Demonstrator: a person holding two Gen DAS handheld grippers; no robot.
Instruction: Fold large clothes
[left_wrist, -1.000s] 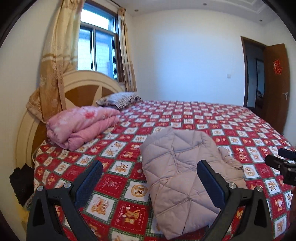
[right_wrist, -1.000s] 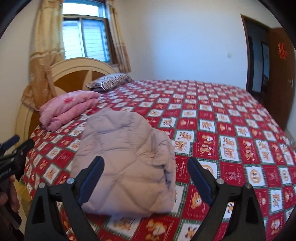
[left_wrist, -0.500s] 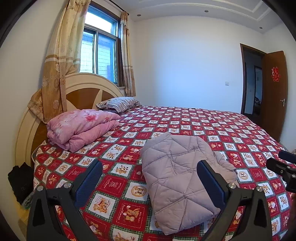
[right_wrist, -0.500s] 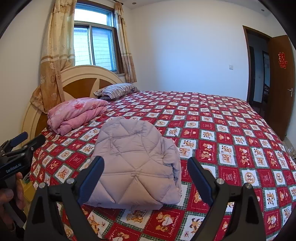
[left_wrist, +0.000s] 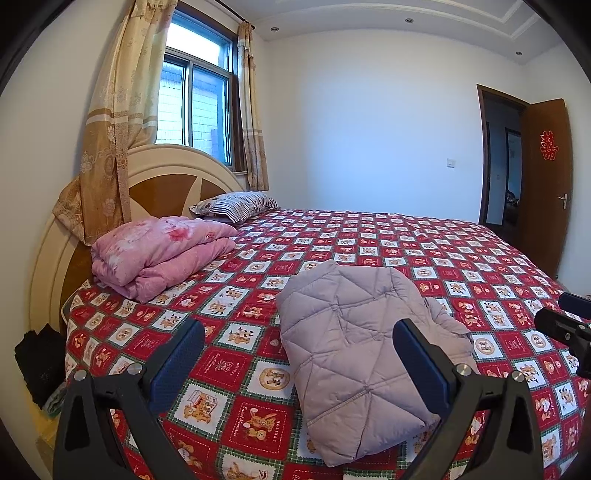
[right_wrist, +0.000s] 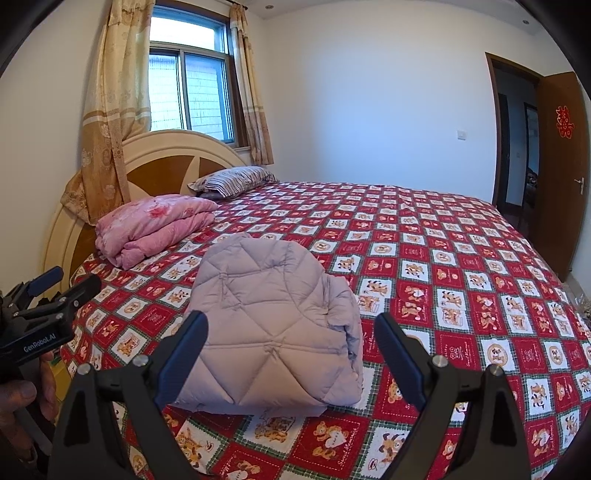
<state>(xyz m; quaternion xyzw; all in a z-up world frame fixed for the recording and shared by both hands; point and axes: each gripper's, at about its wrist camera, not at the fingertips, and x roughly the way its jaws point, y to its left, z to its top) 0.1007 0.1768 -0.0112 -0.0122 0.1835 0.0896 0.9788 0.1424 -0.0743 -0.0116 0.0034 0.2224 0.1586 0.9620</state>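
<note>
A pale lilac quilted jacket (left_wrist: 354, 354) lies folded into a compact bundle on the red patterned bedspread (left_wrist: 424, 251), near the bed's front edge. It also shows in the right wrist view (right_wrist: 269, 325). My left gripper (left_wrist: 297, 363) is open and empty, held back from the bed above the jacket's near left side. My right gripper (right_wrist: 290, 350) is open and empty, held back in front of the jacket. The left gripper also shows at the left edge of the right wrist view (right_wrist: 55, 286), and the right gripper at the right edge of the left wrist view (left_wrist: 565, 314).
A folded pink quilt (left_wrist: 159, 254) and a striped pillow (left_wrist: 236, 203) lie by the round headboard (left_wrist: 166, 177). A curtained window (left_wrist: 192, 107) is behind it. A brown door (left_wrist: 546, 177) stands open at the right. Dark items (left_wrist: 40, 362) sit on the floor at the left.
Both grippers have drawn back and risen from the bed, so the jacket looks smaller and lower in both views. The jacket has not moved.
</note>
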